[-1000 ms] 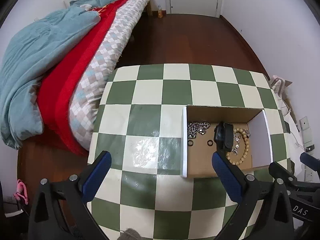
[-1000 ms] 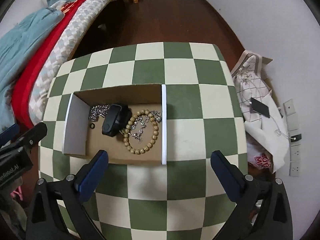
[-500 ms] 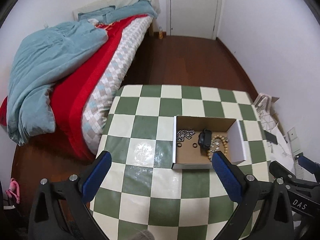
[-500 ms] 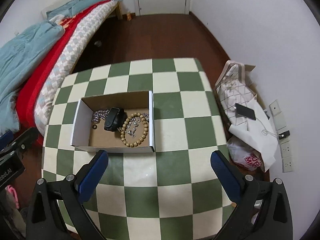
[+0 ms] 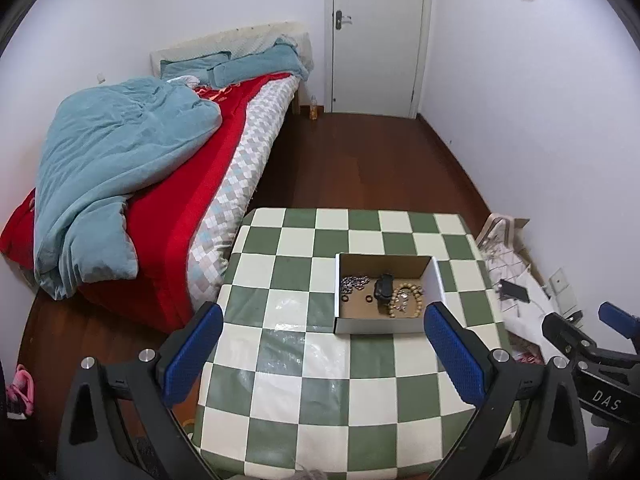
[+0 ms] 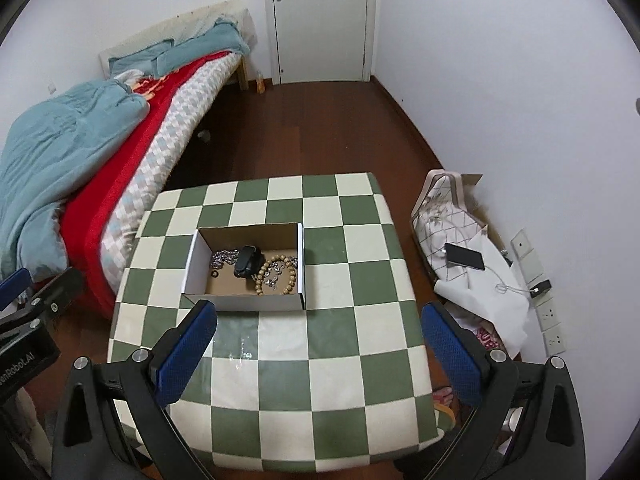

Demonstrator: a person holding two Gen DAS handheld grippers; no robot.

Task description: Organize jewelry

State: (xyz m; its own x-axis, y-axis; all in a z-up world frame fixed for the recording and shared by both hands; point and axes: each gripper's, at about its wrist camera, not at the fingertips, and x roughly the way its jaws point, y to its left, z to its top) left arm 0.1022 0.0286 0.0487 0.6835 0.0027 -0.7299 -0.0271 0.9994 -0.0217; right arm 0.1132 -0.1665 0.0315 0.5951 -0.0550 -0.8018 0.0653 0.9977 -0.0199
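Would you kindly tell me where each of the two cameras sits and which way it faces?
Left wrist: on the left hand-held gripper, raised over the table's near edge, looking down toward the door; its open blue pads and the right hand-held gripper show.
Right wrist: on the right gripper, same heading; its open pads and the left gripper at left show.
Both share the cardboard box of jewelry, checkered table and bed.
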